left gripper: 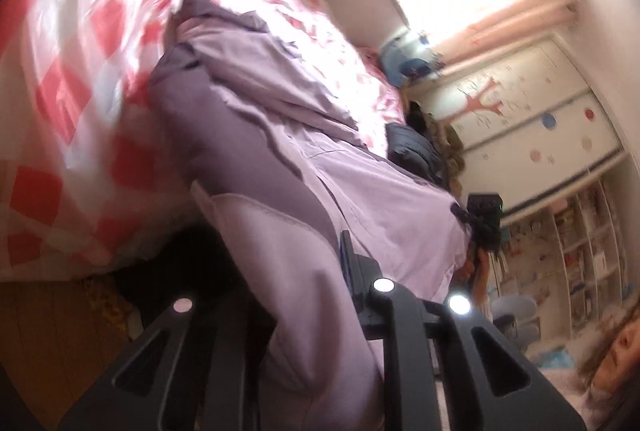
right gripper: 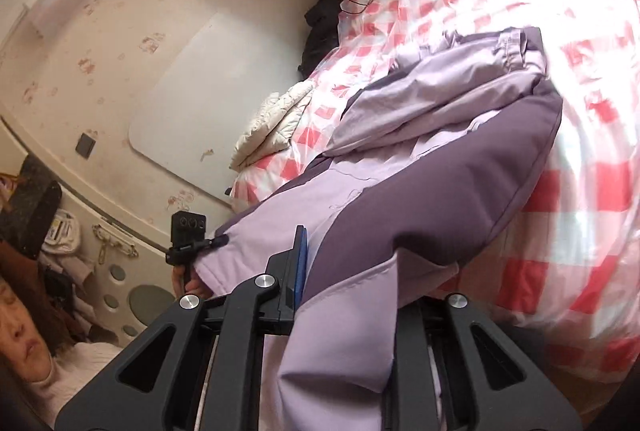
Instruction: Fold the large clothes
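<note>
A large jacket in lilac and dark purple (left gripper: 256,119) lies across the bed, and its near hem is lifted off the cover. In the left wrist view the left gripper (left gripper: 320,271) is shut on the hem, with lilac cloth draped over one finger. The right gripper (left gripper: 460,213) pinches the same hem further right. In the right wrist view the jacket (right gripper: 460,167) hangs from the right gripper (right gripper: 344,271), which is shut on the cloth beside its blue pad. The left gripper (right gripper: 218,241) holds the hem's other corner at the left.
The bed's red and white checked cover (right gripper: 580,191) spreads under the jacket. A cream quilted garment (right gripper: 272,127) and a dark garment (right gripper: 328,15) lie by the wall. A wardrobe (left gripper: 532,119) and shelves (left gripper: 580,243) stand beyond the bed. A person's head (right gripper: 20,331) is close by.
</note>
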The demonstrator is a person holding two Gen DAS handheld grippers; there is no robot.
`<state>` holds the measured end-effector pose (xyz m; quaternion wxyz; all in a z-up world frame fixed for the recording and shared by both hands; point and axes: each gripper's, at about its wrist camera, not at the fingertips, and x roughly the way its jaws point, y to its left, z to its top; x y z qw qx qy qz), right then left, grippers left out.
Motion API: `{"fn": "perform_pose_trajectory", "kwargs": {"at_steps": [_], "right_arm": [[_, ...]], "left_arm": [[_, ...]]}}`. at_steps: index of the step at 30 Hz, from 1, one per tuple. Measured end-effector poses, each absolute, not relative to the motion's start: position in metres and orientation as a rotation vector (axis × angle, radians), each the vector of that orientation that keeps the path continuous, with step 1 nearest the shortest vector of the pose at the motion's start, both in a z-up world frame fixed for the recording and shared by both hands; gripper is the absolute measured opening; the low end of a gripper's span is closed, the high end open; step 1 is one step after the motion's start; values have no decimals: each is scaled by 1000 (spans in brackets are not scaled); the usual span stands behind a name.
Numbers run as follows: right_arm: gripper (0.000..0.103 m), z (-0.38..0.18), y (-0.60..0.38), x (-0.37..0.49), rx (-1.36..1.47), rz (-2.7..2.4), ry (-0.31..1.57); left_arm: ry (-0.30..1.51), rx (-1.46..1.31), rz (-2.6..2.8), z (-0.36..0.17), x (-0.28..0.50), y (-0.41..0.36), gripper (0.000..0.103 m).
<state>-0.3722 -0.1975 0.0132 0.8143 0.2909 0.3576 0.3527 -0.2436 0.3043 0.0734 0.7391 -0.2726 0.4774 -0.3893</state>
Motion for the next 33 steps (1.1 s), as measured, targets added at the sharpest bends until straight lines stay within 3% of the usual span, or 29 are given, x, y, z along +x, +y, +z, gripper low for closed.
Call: {"fn": "perform_pose_trajectory", "kwargs": {"at_steps": [3,5,6,8,9,12,13,19,22,23,24,25,26,27,28,30,33], "right_arm": [[20,2,-215,-385,628,772,861],[30,-34,-223,-392,635,759,988],[35,-54,-228,-394,649,756,1058],[55,-100,-236,-399,714,756,1168],[59,-119,-242,-402,742,738,1195],[71,-156,-260,-414,870,764,1172],[80,-165,-260,-420,900,770,1162],[83,-193,-265,-431,1018,843,1055],[78,-191,-258,-434,984,889,1003],[60,-189,-254,-435,962,896,992],[49,-188,-250,-435,949,909,984],[38,-186,-252,-434,945,918,972],[33,-182,-253,-436,929,913,942],[30,-178,-258,-437,919,913,915],[27,-172,-259,-440,914,911,886],[23,-152,-262,-448,892,921,813],[23,-123,-266,-462,851,965,722]], "left_arm": [[1112,-560,-862,58,-259,308,20],[1221,-564,-873,23,-266,314,29],[1280,-562,-871,2,-269,315,35],[1346,-611,-854,-32,-275,325,45],[1348,-672,-849,-45,-277,334,59],[1285,-806,-862,-57,-282,357,79],[1270,-823,-865,-58,-284,359,84],[1289,-835,-925,-60,-279,346,94],[1325,-781,-966,-56,-277,331,94],[1326,-762,-969,-54,-279,325,94],[1315,-741,-954,-51,-280,322,93],[1299,-732,-934,-47,-281,322,81],[1287,-731,-915,-44,-283,321,68],[1279,-734,-902,-39,-284,321,44],[1257,-730,-904,-32,-287,320,29],[1188,-672,-896,-7,-295,319,20],[1089,-638,-943,29,-308,318,18]]}}
